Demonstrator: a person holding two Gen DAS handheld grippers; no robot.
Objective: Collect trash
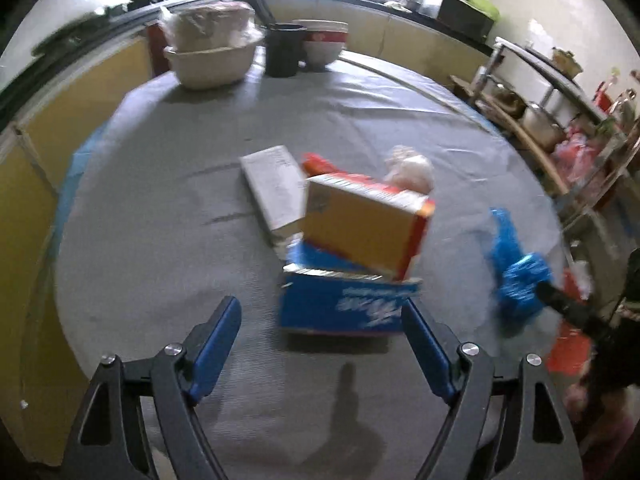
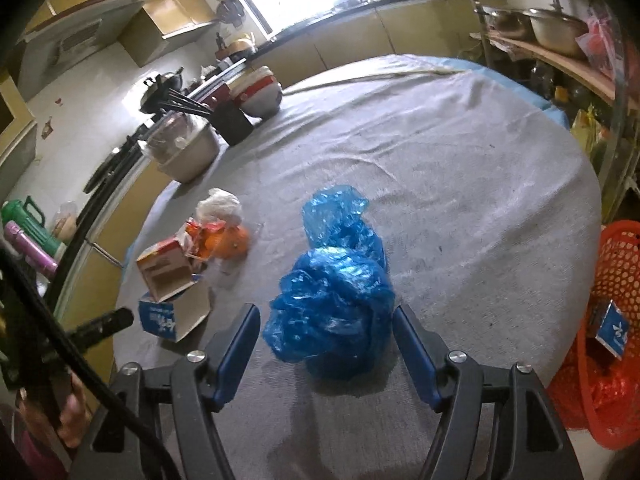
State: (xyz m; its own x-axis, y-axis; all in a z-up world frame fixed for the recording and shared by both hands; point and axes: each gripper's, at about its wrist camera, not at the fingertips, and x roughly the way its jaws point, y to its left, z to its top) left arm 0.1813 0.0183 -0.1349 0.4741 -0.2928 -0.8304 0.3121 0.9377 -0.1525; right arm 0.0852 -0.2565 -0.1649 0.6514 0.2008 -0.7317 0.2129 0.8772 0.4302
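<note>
A round bench [image 1: 160, 200] covered in grey cloth fills both views.

From the left wrist, the left claw [image 1: 322, 330] stands wide with nothing between its blue fingers [image 1: 218, 344]. Just ahead of it lies a blue carton [image 1: 344, 308], and a yellow and red box [image 1: 360, 224] leans tilted on top of it. A white box [image 1: 274, 188] lies flat behind them, and a pale crumpled bag [image 1: 412, 168] sits to the right. This view alone shows the white box. At the far edge stand a basin [image 1: 212, 64], a black cup [image 1: 284, 50] and a stack of bowls [image 1: 324, 42].

From the right wrist, the right claw [image 2: 326, 334] is wide, its fingers either side of a crumpled blue plastic bag [image 2: 336, 280] on the cloth; whether they touch it I cannot tell. The left view shows that bag only at its right edge. This view alone shows a red mesh basket [image 2: 608, 320] beside the bench on the right, with a small blue packet [image 2: 612, 330] inside, and an orange wrapper [image 2: 228, 240] near the cartons on the left.
</note>
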